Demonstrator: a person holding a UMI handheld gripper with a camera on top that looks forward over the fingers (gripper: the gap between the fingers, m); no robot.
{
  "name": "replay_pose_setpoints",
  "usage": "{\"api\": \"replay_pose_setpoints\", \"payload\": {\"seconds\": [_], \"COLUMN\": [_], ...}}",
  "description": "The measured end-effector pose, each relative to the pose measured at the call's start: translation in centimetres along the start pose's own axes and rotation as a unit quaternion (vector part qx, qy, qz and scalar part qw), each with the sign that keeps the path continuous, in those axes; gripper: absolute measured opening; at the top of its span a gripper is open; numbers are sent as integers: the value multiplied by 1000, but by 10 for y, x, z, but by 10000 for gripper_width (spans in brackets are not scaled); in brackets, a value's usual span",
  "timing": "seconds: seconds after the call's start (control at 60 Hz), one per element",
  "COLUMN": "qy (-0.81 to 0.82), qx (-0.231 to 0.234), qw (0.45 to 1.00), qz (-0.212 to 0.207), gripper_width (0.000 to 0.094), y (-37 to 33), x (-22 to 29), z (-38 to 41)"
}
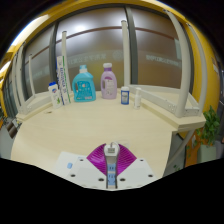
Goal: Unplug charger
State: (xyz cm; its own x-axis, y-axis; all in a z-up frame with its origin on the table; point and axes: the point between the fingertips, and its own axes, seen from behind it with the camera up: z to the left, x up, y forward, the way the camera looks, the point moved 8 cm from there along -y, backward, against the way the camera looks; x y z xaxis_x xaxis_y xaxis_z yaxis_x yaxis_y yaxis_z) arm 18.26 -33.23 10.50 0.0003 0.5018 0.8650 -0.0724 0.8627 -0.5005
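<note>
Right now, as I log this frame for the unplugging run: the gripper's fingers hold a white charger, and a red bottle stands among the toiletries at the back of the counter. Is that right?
One detail is wrong: the gripper view shows a blue bottle, not a red one, at the back of the counter. The rest stands: the gripper holds the white charger between its fingers.

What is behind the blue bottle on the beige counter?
Behind the blue bottle stands a frosted glass panel in a gold-toned frame. The panel hides whatever lies beyond it. A pink bottle stands beside the blue one. The gripper is far nearer, with a small white object between its fingers.
</note>
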Motion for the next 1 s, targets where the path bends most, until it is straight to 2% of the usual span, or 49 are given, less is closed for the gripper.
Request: {"api": "replay_pose_setpoints", "payload": {"seconds": [0.1, 0.167, 0.267, 0.35, 0.533, 0.65, 0.683, 0.717, 0.8, 0.833, 0.917, 1.0], "qy": [-5, -1, 13, 7, -9, -5, -6, -8, -15, -21, -38, -39], "qx": [12, 8, -1, -13, -19, -26, -28, -29, -39, -49, -78, -85], "qw": [997, 994, 993, 997, 999, 996, 996, 996, 994, 993, 992, 993], "qz": [-73, -107, -117, -76, 45, 81, 86, 89, 103, 101, 88, 71], "gripper_width": [89, 89, 89, 90, 125, 185, 216, 298, 618, 703, 824, 851], "y": [-28, -37, -29, 2, 62, 77, 79, 79, 78, 77, 70, 52], "x": [67, 107, 124, 108, 19, -13, -16, -17, -18, -15, -3, 16], "z": [1, -10, -38, -62, -90, -96, -96, -97, -101, -103, -113, -111]}}
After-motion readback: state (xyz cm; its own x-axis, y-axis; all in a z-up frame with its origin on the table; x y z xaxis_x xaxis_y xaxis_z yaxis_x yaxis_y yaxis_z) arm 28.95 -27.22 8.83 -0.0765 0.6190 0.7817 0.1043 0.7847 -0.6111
